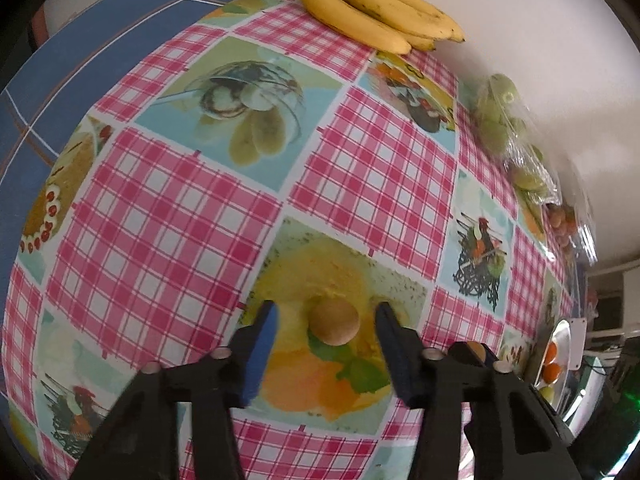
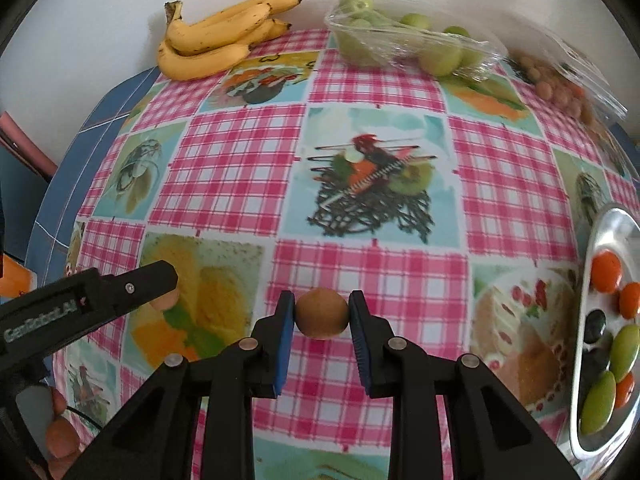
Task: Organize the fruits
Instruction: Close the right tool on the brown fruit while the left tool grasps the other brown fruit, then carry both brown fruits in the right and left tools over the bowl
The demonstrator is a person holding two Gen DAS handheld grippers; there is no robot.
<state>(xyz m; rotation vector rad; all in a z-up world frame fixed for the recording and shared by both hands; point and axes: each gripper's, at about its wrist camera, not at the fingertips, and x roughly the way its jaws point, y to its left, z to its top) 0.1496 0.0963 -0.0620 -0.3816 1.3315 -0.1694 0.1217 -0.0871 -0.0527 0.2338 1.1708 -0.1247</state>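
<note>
The table (image 2: pixel 224 160), under a pink check cloth printed with food pictures, fills both views. Along its far edge by the wall lie the bananas (image 2: pixel 216 36), a clear pack of green fruit (image 2: pixel 400 40) and a bag of small brown fruit (image 2: pixel 560 88). At the right edge sits a metal tray (image 2: pixel 608 224), already holding orange, green and dark pieces, so sorting looks partly done. The right gripper (image 2: pixel 322 316) pinches a small round brown fruit (image 2: pixel 322 312), both blue pads pressing its sides. It hangs over the cloth and, being round, has no long axis to mind. The tray lies to the right of this gripper and near it, so I judge the coming move is a carry rightward to the tray, and the right hand is plainly the nearer one. The left gripper (image 1: pixel 326 320) points down at a second brown fruit (image 1: pixel 334 322) resting on the cloth squarely between its fingers. A gap shows on each side, so the jaws stand apart and do not yet press it. In the left view the tray (image 1: pixel 560 332) is far off at the right edge, with the right gripper between. A hand (image 2: pixel 60 436) shows on the left gripper's handle.
</note>
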